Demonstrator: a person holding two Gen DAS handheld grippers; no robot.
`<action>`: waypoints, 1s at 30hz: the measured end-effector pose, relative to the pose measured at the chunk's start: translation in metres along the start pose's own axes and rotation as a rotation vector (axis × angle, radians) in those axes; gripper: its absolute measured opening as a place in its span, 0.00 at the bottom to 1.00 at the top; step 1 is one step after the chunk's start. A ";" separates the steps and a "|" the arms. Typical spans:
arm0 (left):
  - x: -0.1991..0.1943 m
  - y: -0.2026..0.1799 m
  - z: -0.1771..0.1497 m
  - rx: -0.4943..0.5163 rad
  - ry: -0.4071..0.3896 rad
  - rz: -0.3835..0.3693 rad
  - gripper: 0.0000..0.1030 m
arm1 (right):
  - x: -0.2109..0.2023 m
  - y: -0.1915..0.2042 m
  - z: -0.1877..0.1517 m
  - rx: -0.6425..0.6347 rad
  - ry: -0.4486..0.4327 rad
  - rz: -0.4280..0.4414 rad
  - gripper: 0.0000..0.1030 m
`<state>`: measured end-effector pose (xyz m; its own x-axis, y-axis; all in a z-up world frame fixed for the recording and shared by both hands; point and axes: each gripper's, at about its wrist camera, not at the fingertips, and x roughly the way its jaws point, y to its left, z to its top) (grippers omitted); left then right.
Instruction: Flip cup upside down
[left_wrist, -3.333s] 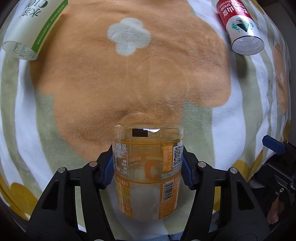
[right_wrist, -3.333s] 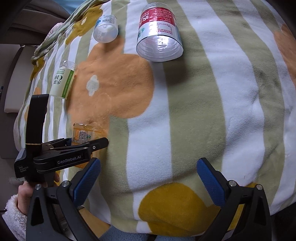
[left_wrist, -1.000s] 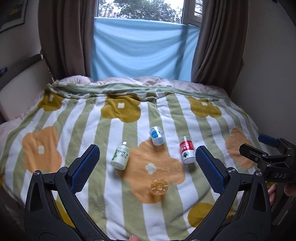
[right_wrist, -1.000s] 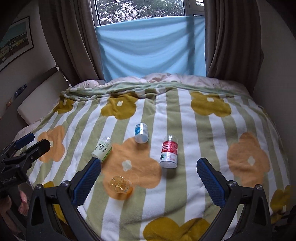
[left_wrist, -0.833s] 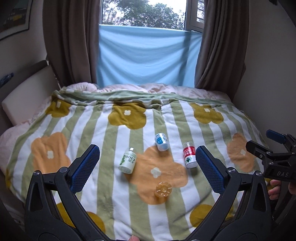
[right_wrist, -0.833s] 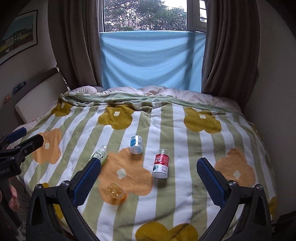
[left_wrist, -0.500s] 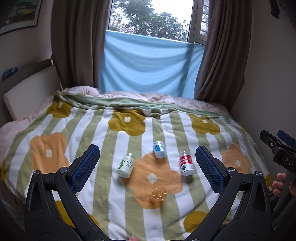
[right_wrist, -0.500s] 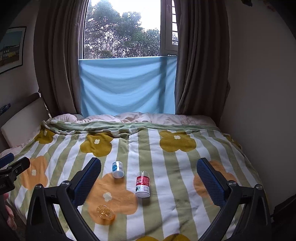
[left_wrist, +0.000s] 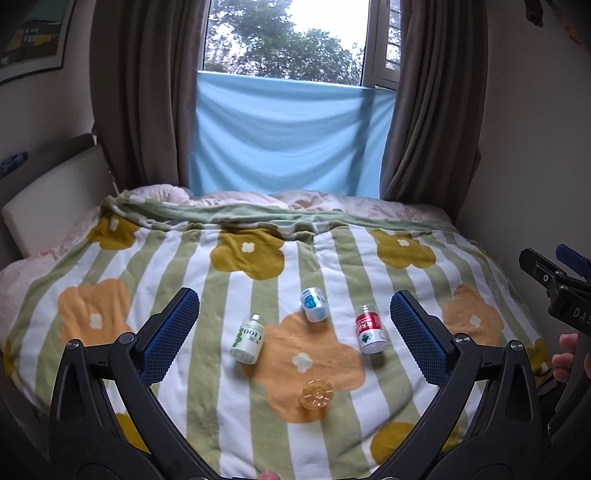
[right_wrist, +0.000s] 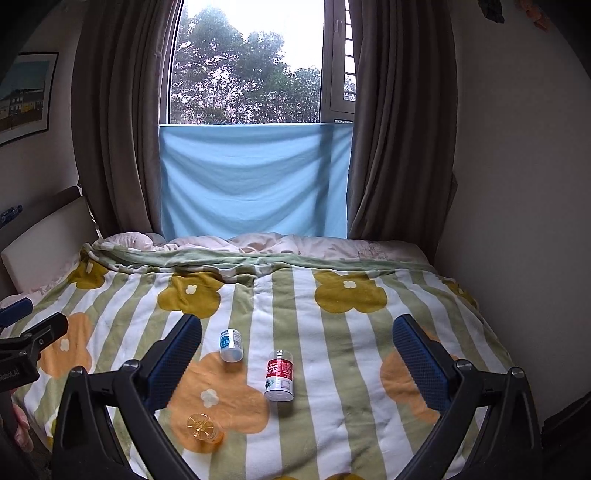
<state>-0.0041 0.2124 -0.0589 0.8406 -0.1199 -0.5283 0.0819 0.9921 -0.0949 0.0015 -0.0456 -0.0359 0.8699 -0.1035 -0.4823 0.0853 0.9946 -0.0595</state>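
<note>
Left claw (left_wrist: 295, 332) agape, cup (left_wrist: 317, 394) inverted on blanket (left_wrist: 332, 258)

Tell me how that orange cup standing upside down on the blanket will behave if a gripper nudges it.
The orange cup looks like thin clear plastic and empty, so it is probably very light and would skid or topple at a slight nudge. It stands on a soft, plush blanket, so its footing is likely unsteady. Once on its side, its round wall would probably let it roll.
</note>
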 end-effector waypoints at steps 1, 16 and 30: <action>0.000 0.001 0.000 -0.001 0.001 -0.002 1.00 | 0.000 0.000 0.000 -0.001 -0.001 0.000 1.00; -0.001 0.005 -0.002 -0.001 -0.001 0.010 1.00 | 0.003 0.006 0.002 -0.016 0.001 0.033 1.00; -0.002 -0.003 -0.001 0.028 -0.009 0.009 1.00 | 0.004 0.010 0.001 -0.019 0.003 0.038 1.00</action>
<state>-0.0065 0.2093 -0.0585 0.8462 -0.1107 -0.5212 0.0890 0.9938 -0.0667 0.0059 -0.0362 -0.0374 0.8710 -0.0658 -0.4869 0.0431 0.9974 -0.0577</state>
